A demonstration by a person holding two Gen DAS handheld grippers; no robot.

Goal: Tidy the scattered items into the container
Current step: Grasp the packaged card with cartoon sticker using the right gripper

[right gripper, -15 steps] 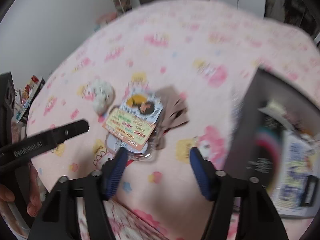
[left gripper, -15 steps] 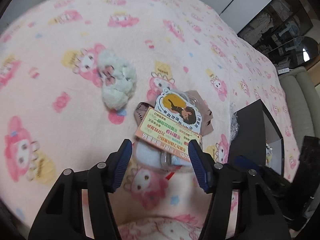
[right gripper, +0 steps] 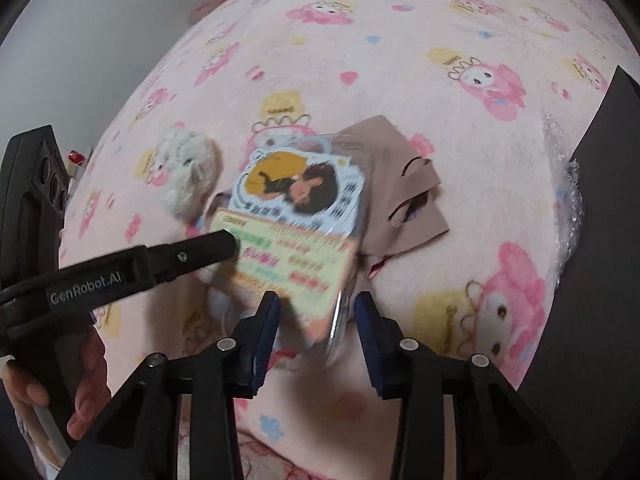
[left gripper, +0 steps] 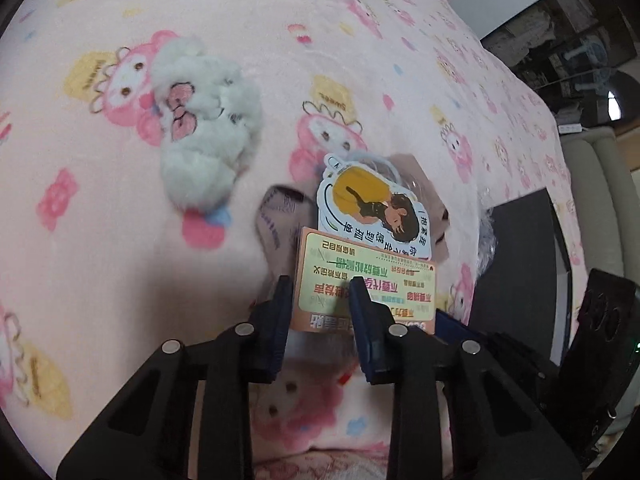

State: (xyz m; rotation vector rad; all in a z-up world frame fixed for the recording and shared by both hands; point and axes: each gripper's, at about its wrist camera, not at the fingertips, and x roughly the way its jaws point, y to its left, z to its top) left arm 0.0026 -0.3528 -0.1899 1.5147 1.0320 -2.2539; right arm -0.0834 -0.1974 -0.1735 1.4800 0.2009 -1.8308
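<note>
Left gripper (left gripper: 318,294) low over the pink cartoon-print blanket (left gripper: 100,240), jaws narrowed around the near left edge of the orange-and-yellow printed card (left gripper: 366,280); one blue pad sits over the card face, the other just off its left edge. Cannot tell if it's actually pinching the card or only straddling it. Right gripper (right gripper: 316,308) comes in from the near side of the same card, jaws apart, card's near corner between them, no clear contact; that view is motion-blurred.

Card lies on a small heap: die-cut sticker of a dark-haired figure in yellow (left gripper: 372,204) partly under its far edge, clear plastic wrapper around both, tan cardboard piece (right gripper: 404,184) with cut slots beneath and to the right. White fluffy plush (left gripper: 204,128) lies apart to the left on the blanket.

Black container (left gripper: 516,264) sits to the right, bubble wrap (right gripper: 564,184) bunched against its near wall. Left gripper's black finger crosses the card's left side in the right wrist view
</note>
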